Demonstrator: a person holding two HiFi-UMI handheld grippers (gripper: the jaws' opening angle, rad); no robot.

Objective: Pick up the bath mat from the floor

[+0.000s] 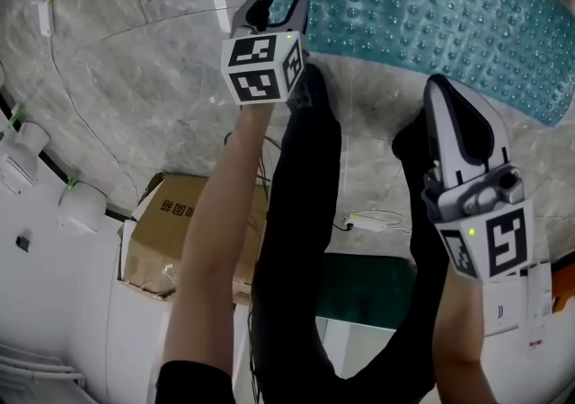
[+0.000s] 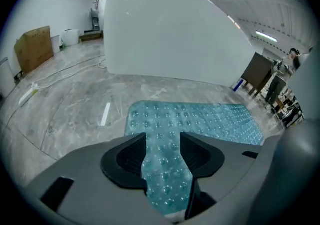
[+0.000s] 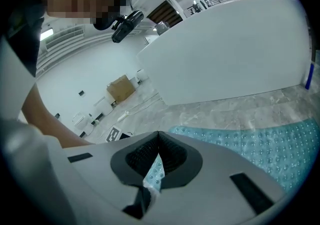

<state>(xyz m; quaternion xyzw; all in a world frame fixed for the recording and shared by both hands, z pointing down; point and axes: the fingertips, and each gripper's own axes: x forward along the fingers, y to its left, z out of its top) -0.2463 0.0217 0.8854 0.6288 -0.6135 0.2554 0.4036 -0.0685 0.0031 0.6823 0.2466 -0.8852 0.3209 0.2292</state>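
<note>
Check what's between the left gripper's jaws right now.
Only the teal bath mat fills that gap; the jaws of the left gripper stand apart, not clamped on it. The left gripper view shows it.

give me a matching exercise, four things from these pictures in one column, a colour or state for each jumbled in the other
Things:
1. mat
2. left hand-held gripper
3. right hand-held gripper
4. box

Colours or states:
A. jaws together at the tips
B. brown
C. teal, covered in bumps
D. jaws apart

Pairs: 1-C, 2-D, 3-A, 4-B
</note>
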